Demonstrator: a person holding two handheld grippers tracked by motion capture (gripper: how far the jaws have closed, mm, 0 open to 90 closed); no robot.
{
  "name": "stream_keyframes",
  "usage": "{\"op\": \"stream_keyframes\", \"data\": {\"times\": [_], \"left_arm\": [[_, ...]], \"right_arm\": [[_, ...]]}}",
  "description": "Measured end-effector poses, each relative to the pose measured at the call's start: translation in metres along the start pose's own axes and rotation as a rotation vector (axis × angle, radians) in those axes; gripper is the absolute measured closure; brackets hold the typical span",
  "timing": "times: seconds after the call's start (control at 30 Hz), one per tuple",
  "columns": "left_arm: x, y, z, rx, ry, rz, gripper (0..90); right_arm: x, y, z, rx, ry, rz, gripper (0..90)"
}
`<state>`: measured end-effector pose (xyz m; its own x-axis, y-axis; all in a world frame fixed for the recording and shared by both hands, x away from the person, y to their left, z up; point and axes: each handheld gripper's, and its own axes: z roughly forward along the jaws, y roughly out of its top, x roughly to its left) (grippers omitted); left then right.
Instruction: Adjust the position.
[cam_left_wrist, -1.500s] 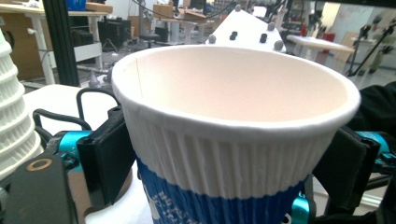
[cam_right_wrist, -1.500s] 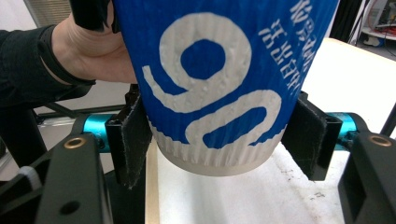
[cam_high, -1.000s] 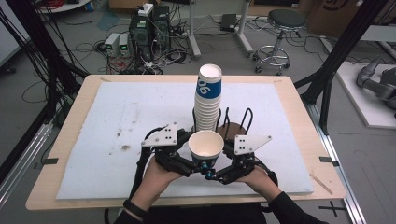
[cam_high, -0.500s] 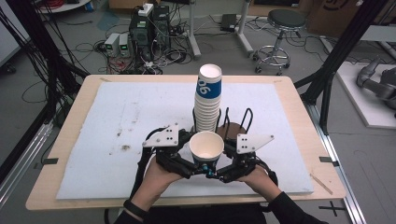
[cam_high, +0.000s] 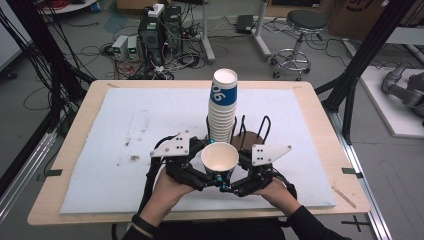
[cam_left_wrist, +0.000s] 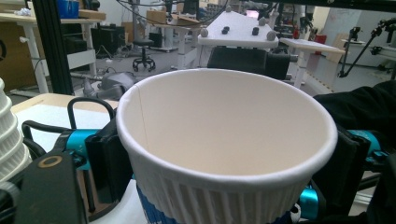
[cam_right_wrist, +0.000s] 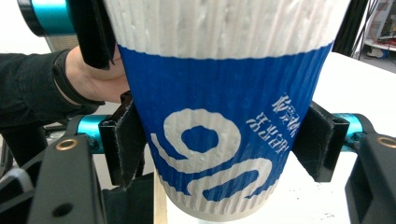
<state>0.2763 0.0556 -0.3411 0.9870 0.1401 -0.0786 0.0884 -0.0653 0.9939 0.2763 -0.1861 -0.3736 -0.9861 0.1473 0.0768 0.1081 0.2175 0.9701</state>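
A white paper cup (cam_high: 219, 158) with a blue band and a ribbed wall is held upright above the table's front, mouth up and empty (cam_left_wrist: 224, 135). My right gripper (cam_high: 234, 184) is shut on its blue band (cam_right_wrist: 224, 140), both pads pressing the sides; its jaws (cam_right_wrist: 220, 144) have just been closing. My left gripper (cam_high: 206, 176) straddles the cup higher up, near the rim. Its jaws (cam_left_wrist: 226, 165) have just opened wider, then eased back a little. Its left pad lies beside the wall and the other stands slightly off.
A tall stack of the same cups (cam_high: 223, 107) stands just behind, next to a black wire holder (cam_high: 252, 131) on a brown base. A white mat (cam_high: 125, 125) covers the wooden table. Open mat lies to the left and right.
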Motion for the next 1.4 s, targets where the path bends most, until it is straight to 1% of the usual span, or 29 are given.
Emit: {"op": "stream_keyframes", "data": {"times": [0.13,0.23,0.3,0.43,0.5,0.57,0.83,0.9,1.1,1.2,1.23,1.3,1.33,1.4], "left_arm": [[0.000,0.000,-0.001,0.004,0.001,0.006,21.6],[0.002,0.000,-0.002,0.008,0.003,0.010,21.6],[0.003,-0.001,-0.004,0.007,0.008,0.008,21.6],[0.006,-0.002,-0.009,0.012,0.025,0.008,21.5],[0.007,-0.002,-0.012,0.015,0.032,0.009,21.5],[0.009,-0.003,-0.014,0.021,0.046,0.012,21.5],[0.013,-0.007,-0.023,0.046,0.081,0.015,21.5],[0.013,-0.008,-0.027,0.051,0.087,0.019,21.5],[0.017,-0.008,-0.036,0.050,0.116,0.017,21.3],[0.020,-0.007,-0.040,0.020,0.116,0.005,21.3],[0.020,-0.006,-0.040,0.017,0.119,0.008,21.2],[0.020,-0.005,-0.041,0.027,0.124,0.016,21.2],[0.021,-0.005,-0.041,0.024,0.123,0.015,21.2],[0.021,-0.005,-0.041,0.026,0.122,0.017,21.2]], "right_arm": [[0.000,0.000,-0.001,0.004,-0.005,-0.008,27.2],[-0.001,0.000,-0.001,0.011,-0.017,-0.015,24.3],[-0.001,0.000,-0.002,0.016,-0.026,-0.010,21.6],[-0.004,0.000,-0.006,0.028,-0.036,-0.012,20.8],[-0.005,0.000,-0.010,0.034,-0.051,-0.019,20.4],[-0.007,0.000,-0.014,0.038,-0.065,-0.014,20.3],[-0.014,-0.001,-0.029,0.028,-0.123,-0.003,20.3],[-0.016,-0.001,-0.033,0.030,-0.138,0.002,20.3],[-0.021,-0.003,-0.049,0.029,-0.221,0.008,20.3],[-0.025,-0.005,-0.060,0.016,-0.270,0.013,20.3],[-0.026,-0.006,-0.064,0.012,-0.283,0.013,20.2],[-0.028,-0.007,-0.069,0.008,-0.301,0.011,20.1],[-0.029,-0.007,-0.072,0.005,-0.315,0.013,20.1],[-0.031,-0.008,-0.076,0.000,-0.324,0.028,20.0]]}}
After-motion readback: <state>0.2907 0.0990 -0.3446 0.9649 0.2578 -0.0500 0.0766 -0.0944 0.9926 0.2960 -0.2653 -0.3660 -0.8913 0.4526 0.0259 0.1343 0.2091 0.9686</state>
